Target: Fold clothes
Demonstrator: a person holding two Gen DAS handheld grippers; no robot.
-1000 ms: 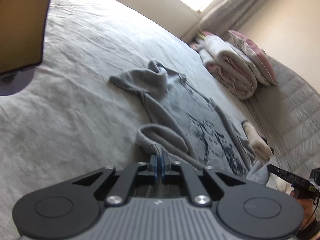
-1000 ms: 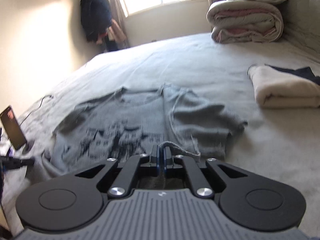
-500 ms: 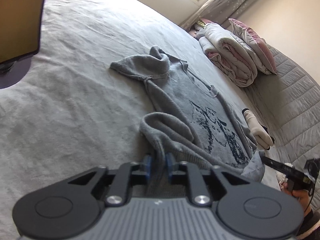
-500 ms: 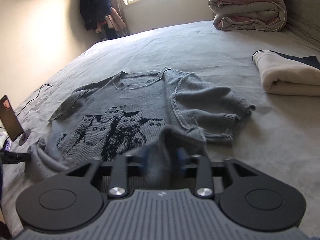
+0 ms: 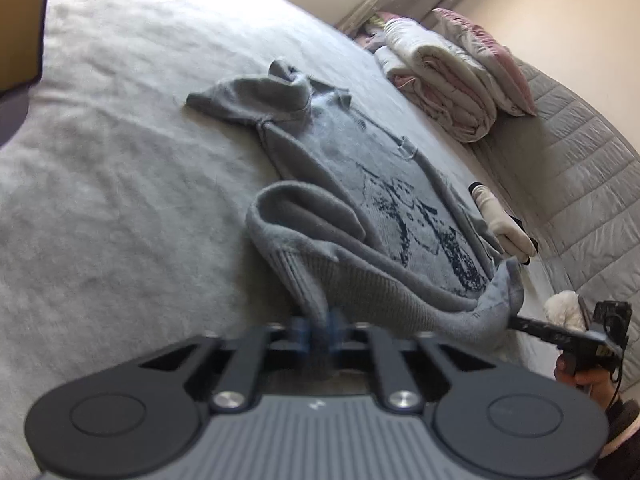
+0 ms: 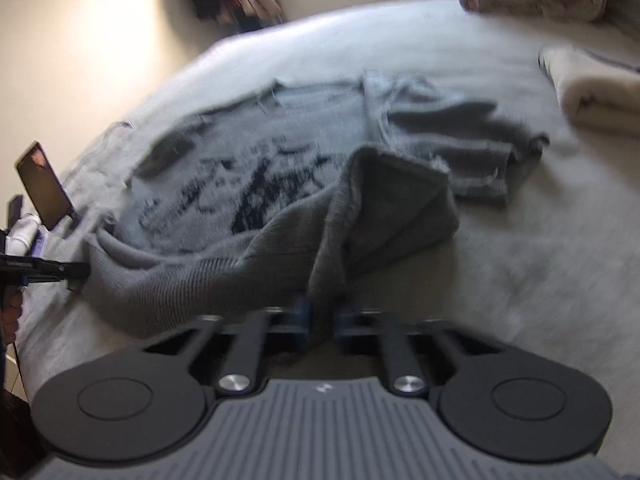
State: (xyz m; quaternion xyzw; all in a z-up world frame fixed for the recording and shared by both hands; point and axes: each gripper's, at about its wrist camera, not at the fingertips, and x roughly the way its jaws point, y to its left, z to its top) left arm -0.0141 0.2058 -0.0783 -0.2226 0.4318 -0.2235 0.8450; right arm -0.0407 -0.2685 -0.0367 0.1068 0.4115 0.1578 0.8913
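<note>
The grey sweater lies face up on the bed, with its dark printed pattern towards the ceiling and its ribbed hem lifted at the near side. The left hand-held gripper is clenched on one corner of the hem, and the right hand-held gripper is clenched on the other corner; the knit hangs between them in a loose curve. In my judgement the step in hand is the bottom-to-top fold: both corners are raised and the lower part is ready to be carried over the body.

The next move calls for both hand-held grippers to go forward together, at the same height, so that the hem lands straight near the neckline and not at an angle. The sleeve on the right side is folded in over the body, while the sleeve on the left side seems bunched near the shoulder, so the fold may come out uneven there.

For room, the bed is wide and bare to the left of the sweater. On the right a folded cream towel lies near, apart from the sweater, and the stacked quilts are well apart at the head of the bed. A phone on a stand is just beside the left edge of the bed, so the left arm should not swing outward.
</note>
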